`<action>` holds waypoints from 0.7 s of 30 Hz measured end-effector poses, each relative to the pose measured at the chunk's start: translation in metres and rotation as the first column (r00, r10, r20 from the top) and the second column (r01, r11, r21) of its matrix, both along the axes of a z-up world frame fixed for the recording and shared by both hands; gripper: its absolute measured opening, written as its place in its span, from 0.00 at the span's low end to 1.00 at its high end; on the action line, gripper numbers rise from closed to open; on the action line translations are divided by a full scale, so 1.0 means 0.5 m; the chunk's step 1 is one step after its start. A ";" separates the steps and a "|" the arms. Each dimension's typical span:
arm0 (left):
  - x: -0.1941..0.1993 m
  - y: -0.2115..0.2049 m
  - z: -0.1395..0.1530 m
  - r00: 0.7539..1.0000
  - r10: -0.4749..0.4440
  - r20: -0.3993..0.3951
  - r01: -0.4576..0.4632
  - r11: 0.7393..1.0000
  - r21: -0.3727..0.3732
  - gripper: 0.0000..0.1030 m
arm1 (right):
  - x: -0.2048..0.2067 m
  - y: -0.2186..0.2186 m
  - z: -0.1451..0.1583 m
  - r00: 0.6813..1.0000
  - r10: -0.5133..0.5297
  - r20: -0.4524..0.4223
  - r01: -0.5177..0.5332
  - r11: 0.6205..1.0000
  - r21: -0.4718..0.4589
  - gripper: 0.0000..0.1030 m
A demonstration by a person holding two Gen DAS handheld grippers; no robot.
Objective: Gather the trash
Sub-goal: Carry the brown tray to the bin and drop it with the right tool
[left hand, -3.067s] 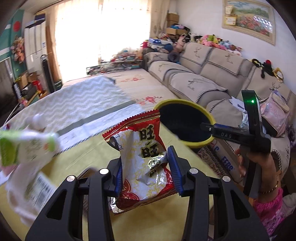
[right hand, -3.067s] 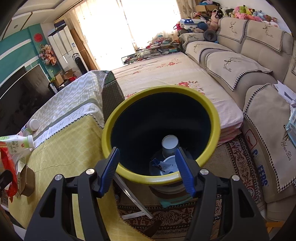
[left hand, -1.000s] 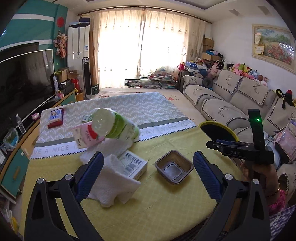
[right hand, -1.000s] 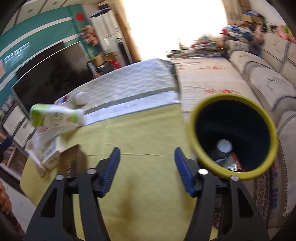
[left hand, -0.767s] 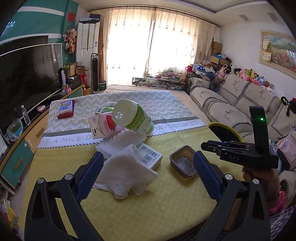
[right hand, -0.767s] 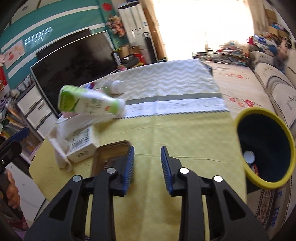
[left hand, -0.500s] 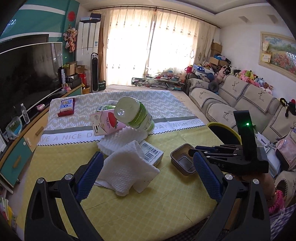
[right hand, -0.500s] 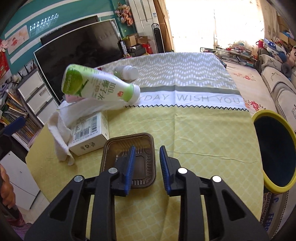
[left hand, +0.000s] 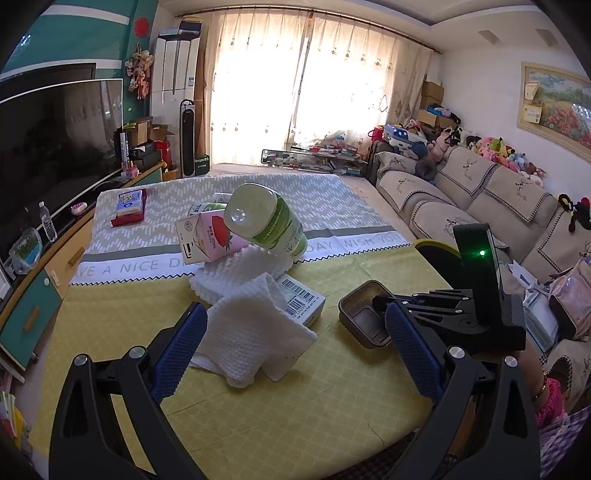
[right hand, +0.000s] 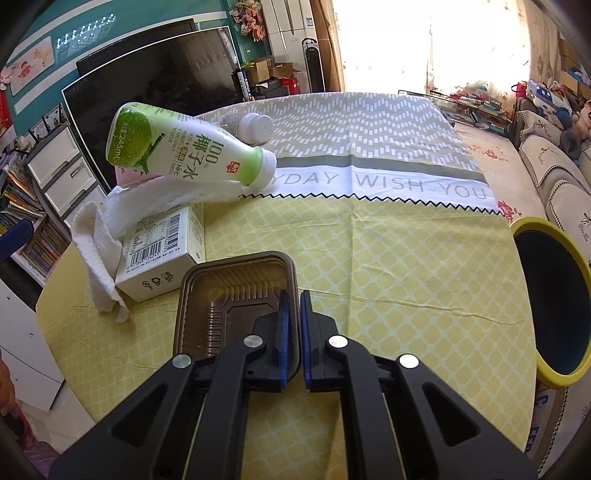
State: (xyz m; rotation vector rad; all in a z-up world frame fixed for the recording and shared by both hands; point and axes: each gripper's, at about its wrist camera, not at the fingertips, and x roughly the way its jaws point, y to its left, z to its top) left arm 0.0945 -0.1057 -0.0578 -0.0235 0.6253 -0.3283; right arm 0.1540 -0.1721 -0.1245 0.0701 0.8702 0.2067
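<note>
Bare yellow tablecloth [right hand: 406, 266] toward bin [right hand: 554, 295] (unobstructed), carton [right hand: 159, 251] left

Bright daylight pours through the cream curtains [left hand: 314, 85] on the far wall. Beige sofa [left hand: 480, 199] lines the right, big dark television [left hand: 55, 136] stands left against the teal wall [left hand: 74, 33], framed painting [left hand: 557, 107] hangs far right.

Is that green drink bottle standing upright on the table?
No, the green bottle lies tipped on its side, propped on the white cloth with its cap end toward the tablecloth.
</note>
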 end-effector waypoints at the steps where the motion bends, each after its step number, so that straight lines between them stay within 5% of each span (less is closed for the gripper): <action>1: 0.000 -0.002 -0.002 1.000 -0.002 -0.002 0.002 1.000 0.002 0.93 | -0.001 -0.005 0.004 1.000 -0.005 0.006 0.005 1.000 0.006 0.05; 11: 0.010 -0.015 -0.013 1.000 -0.010 -0.018 0.011 1.000 0.020 0.93 | -0.008 -0.192 0.031 0.966 -0.254 0.051 0.251 0.966 0.056 0.05; 21: 0.030 -0.042 -0.028 0.999 -0.023 -0.046 0.025 0.999 0.040 0.93 | -0.022 -0.436 0.011 0.812 -0.579 0.079 0.581 0.814 -0.004 0.06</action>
